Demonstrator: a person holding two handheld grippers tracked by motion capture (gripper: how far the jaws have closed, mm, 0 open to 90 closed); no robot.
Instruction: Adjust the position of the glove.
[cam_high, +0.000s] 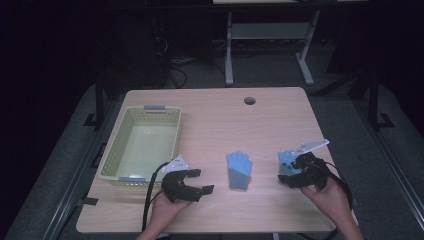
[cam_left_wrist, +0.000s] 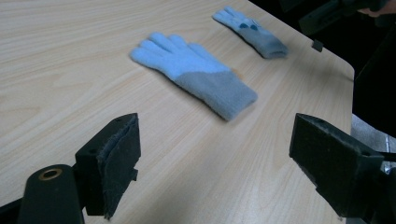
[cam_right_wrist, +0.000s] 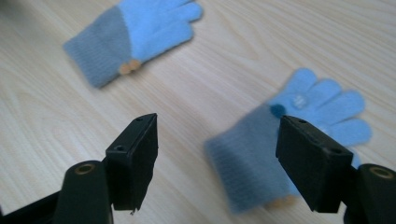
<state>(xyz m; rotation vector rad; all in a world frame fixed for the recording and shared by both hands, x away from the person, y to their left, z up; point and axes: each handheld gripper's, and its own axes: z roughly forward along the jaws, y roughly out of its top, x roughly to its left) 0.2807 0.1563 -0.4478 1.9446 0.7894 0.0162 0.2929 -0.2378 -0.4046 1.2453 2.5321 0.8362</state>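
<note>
Scanning from the left, I see the pale green basket (cam_high: 141, 141) empty, likely the drop spot. My left gripper (cam_high: 197, 181) hangs spread just near of it. One blue, grey-cuffed glove (cam_high: 239, 170) lies flat mid-table; my right gripper (cam_high: 291, 174), jaws spread, hovers over the second glove (cam_right_wrist: 285, 140).

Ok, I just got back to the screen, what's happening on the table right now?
A person holds a two-jaw gripper in each hand over a light wooden table. Two light-blue knit gloves with grey cuffs lie flat on it, neither picked up. The right gripper, jaws open, hovers at the right-hand glove; the left gripper, also open, faces the middle glove. The pale green plastic basket holds nothing.
</note>
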